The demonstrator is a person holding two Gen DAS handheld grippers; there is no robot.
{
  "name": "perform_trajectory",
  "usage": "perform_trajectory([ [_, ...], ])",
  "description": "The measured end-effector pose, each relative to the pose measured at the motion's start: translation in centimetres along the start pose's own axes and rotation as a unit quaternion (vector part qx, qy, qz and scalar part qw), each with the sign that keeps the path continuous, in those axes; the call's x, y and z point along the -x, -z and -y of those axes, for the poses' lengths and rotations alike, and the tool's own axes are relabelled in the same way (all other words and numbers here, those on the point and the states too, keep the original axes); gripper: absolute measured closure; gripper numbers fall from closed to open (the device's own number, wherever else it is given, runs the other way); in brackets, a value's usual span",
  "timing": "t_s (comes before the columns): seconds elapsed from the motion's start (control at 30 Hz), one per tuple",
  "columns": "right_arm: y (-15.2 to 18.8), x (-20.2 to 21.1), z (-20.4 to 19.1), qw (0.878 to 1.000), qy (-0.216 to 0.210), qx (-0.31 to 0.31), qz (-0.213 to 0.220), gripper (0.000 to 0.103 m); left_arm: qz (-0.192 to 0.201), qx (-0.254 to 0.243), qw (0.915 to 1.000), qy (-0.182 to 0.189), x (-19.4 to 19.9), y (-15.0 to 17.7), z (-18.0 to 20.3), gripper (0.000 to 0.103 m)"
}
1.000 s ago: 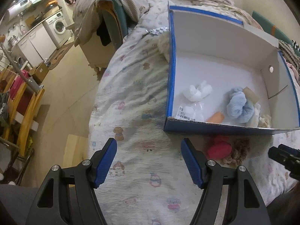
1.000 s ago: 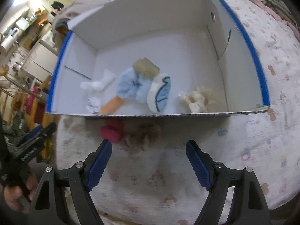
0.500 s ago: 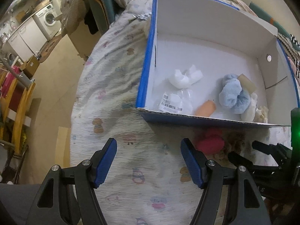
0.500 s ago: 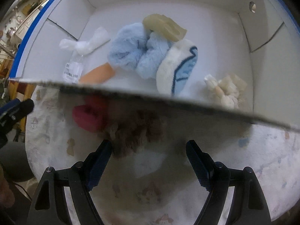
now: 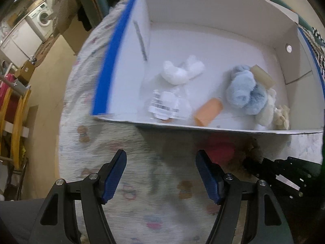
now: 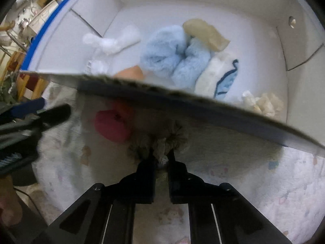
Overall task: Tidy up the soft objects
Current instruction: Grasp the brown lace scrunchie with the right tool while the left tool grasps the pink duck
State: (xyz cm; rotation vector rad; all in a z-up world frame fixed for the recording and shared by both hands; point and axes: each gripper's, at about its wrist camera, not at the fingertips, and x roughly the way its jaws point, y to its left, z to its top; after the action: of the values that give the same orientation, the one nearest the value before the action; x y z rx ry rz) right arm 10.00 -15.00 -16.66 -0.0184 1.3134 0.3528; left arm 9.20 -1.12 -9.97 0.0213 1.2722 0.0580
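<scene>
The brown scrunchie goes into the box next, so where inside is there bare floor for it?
Inside the box, the floor is bare along the back wall, behind the white plush and blue plush. The front strip is crowded: plastic packet, orange piece, cream pieces. The right gripper grips the brown scrunchie.

Home: washing machine, patterned bedspread.
</scene>
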Motion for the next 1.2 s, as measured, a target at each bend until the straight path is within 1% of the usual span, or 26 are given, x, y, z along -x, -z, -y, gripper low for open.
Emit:
perform_trajectory([
  [0.17,1.2,1.9,1.8,1.000,0.004,-0.020,0.006,0.092,0.003,-0.016,0.9995,0.026,-0.2,-0.3,2.2,0.035],
  [0.27,1.9,2.3,3.2,0.999,0.010,-0.041,0.002,0.092,0.002,-0.040,0.9985,0.039,-0.6,-0.5,4.0,0.035],
  [0.37,2.7,2.6,4.4,0.998,0.014,-0.060,0.000,0.092,-0.008,-0.075,0.9967,0.030,-1.8,-0.5,6.0,0.035],
  [0.5,2.9,3.0,4.6,0.998,0.013,-0.069,0.005,0.092,-0.028,-0.100,0.9945,0.010,-3.8,-0.5,7.2,0.035],
  [0.57,2.9,3.0,4.5,0.998,0.012,-0.068,0.007,0.092,-0.032,-0.097,0.9947,0.004,-4.5,-0.7,7.2,0.035],
  [0.6,2.3,2.8,5.0,0.998,0.011,-0.068,0.008,0.092,-0.031,-0.094,0.9951,0.006,-4.7,-0.8,7.0,0.040],
  [0.63,2.3,3.0,5.3,0.998,0.009,-0.066,0.009,0.092,-0.030,-0.089,0.9955,0.011,-4.7,-0.9,6.8,0.047],
  [0.67,2.3,3.1,5.1,0.998,0.008,-0.064,0.010,0.092,-0.029,-0.085,0.9958,0.018,-4.8,-1.0,6.6,0.061],
  [0.7,2.2,3.3,5.2,0.998,0.007,-0.062,0.011,0.092,-0.031,-0.084,0.9957,0.025,-4.9,-1.1,6.4,0.061],
  [0.73,2.6,3.0,4.3,0.998,0.007,-0.060,0.012,0.092,-0.036,-0.083,0.9955,0.028,-5.0,-1.2,6.1,0.061],
  [0.77,2.0,3.2,4.2,0.998,0.007,-0.058,0.013,0.092,-0.040,-0.077,0.9959,0.028,-5.2,-1.3,5.7,0.061],
  [0.83,2.1,3.5,4.2,0.998,0.007,-0.054,0.014,0.092,-0.041,-0.069,0.9964,0.026,-5.2,-1.5,4.9,0.061],
  [0.9,1.9,3.4,3.5,0.999,0.007,-0.052,0.015,0.092,-0.041,-0.070,0.9964,0.023,-5.2,-1.4,4.3,0.061],
  [0.93,2.1,4.1,4.3,0.999,0.006,-0.051,0.016,0.092,-0.038,-0.070,0.9966,0.021,-5.1,-1.5,4.1,0.061],
  [1.03,2.3,4.5,4.8,0.999,0.004,-0.047,0.018,0.092,-0.040,-0.064,0.9970,0.020,-5.1,-1.1,3.2,0.062],
  [1.2,1.7,4.9,3.9,0.999,-0.004,-0.031,0.026,0.092,-0.032,-0.064,0.9973,0.015,-4.4,-0.6,1.7,0.062],
])
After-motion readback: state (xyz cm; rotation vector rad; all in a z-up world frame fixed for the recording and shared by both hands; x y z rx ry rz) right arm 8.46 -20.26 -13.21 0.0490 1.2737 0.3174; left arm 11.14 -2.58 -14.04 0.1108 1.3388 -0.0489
